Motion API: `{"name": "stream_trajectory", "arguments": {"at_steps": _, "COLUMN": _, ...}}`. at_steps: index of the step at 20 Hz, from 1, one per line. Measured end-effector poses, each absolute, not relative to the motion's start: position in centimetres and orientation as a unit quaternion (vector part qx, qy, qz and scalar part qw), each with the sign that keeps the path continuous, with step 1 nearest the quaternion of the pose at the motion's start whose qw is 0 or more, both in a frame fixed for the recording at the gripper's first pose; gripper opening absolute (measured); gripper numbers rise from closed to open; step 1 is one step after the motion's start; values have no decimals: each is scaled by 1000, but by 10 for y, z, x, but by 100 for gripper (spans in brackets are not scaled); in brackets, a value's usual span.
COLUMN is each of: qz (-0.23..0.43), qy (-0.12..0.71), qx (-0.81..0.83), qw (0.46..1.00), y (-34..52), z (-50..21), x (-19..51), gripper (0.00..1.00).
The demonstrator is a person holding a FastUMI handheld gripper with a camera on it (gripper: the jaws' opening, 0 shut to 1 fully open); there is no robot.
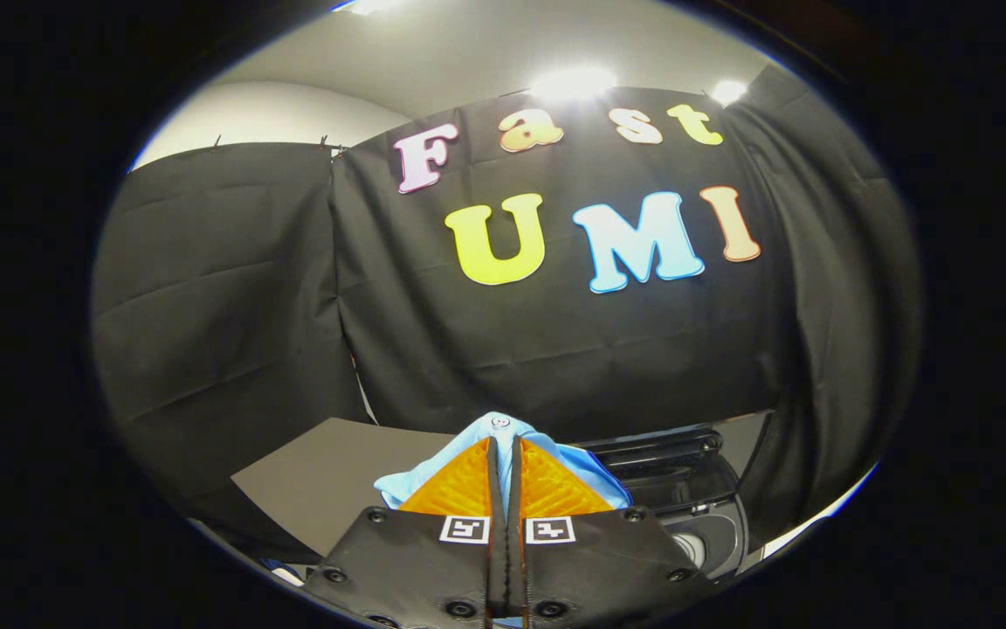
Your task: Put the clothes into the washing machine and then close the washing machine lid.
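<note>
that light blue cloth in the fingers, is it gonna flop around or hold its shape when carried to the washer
Probably floppy: the light blue cloth bunches in soft folds around the gripper, whose fingers are closed on it. It looks thin, so likely light. Loose edges spill out to both sides and may drag or snag on the washing machine just beyond.

Dark tabletop (pixel 328 480), washing machine (pixel 686 489) beside it, contact unclear

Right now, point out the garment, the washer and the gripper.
garment (pixel 496 425): gripper view, its bunched top above the fingers.
washer (pixel 686 476): gripper view, dark top panel beside the fingers.
gripper (pixel 504 450): gripper view, between fingertips pinching the garment.
</note>
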State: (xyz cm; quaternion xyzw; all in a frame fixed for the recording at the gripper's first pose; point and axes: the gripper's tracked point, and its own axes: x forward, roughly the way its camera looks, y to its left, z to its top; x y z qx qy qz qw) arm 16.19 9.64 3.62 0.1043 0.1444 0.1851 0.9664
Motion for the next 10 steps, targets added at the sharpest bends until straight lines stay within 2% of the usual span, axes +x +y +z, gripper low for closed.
{"name": "stream_trajectory", "arguments": {"at_steps": 10, "qz": 139, "qy": 158, "qx": 105, "qw": 972, "y": 34, "z": -2, "x": 166, "gripper": 1}}
